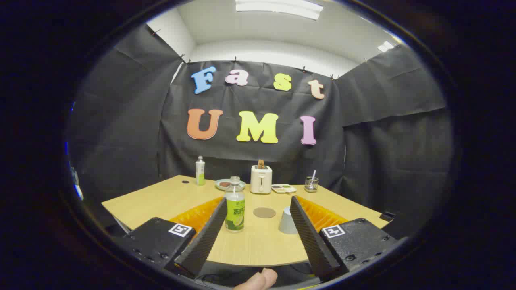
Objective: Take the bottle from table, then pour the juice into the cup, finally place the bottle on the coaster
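The gripper (258,199) is held wide open and empty before the table's near edge (258,262), so that the bottle (234,209), standing upright beside the coaster (264,212) and cup (287,221), can be taken.

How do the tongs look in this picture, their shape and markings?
The tongs have two long, flat, ribbed fingers spread wide open. Each sits on a black block with screws and a square black-and-white marker. Orange ribbed parts lie behind them.

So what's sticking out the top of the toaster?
A brown slice, likely toast, pokes up from the cream toaster at the table's far edge. Its lower part is hidden inside the slot. The hand-held gripper is open, far short of it.
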A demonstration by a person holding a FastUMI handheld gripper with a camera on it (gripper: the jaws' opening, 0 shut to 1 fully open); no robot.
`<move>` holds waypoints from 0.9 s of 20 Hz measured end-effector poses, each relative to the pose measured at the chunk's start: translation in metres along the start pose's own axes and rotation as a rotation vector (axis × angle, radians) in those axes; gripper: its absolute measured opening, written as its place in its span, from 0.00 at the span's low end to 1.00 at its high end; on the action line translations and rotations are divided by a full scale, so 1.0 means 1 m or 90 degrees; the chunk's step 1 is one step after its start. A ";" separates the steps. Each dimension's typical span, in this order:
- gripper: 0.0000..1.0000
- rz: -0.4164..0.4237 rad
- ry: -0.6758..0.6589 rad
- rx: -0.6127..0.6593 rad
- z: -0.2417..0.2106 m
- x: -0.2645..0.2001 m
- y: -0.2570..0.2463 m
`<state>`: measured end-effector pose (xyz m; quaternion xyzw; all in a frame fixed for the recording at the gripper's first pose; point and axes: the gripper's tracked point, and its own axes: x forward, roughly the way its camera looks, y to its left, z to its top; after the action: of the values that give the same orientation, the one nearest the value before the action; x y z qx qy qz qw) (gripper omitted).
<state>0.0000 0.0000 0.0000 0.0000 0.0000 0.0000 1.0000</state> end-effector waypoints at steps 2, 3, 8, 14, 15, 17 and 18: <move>1.00 -0.008 -0.004 -0.001 0.001 -0.004 -0.005; 1.00 -0.015 -0.006 -0.003 0.003 -0.006 -0.008; 1.00 -0.022 -0.014 0.012 0.005 -0.010 -0.018; 1.00 -0.034 -0.017 0.024 0.004 -0.011 -0.030; 1.00 -0.036 -0.015 0.026 0.002 -0.009 -0.031; 1.00 -0.039 -0.007 0.025 -0.002 -0.004 -0.031; 1.00 -0.037 -0.006 0.019 -0.002 0.000 -0.030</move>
<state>0.0001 -0.0303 -0.0021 0.0151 -0.0051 -0.0290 0.9995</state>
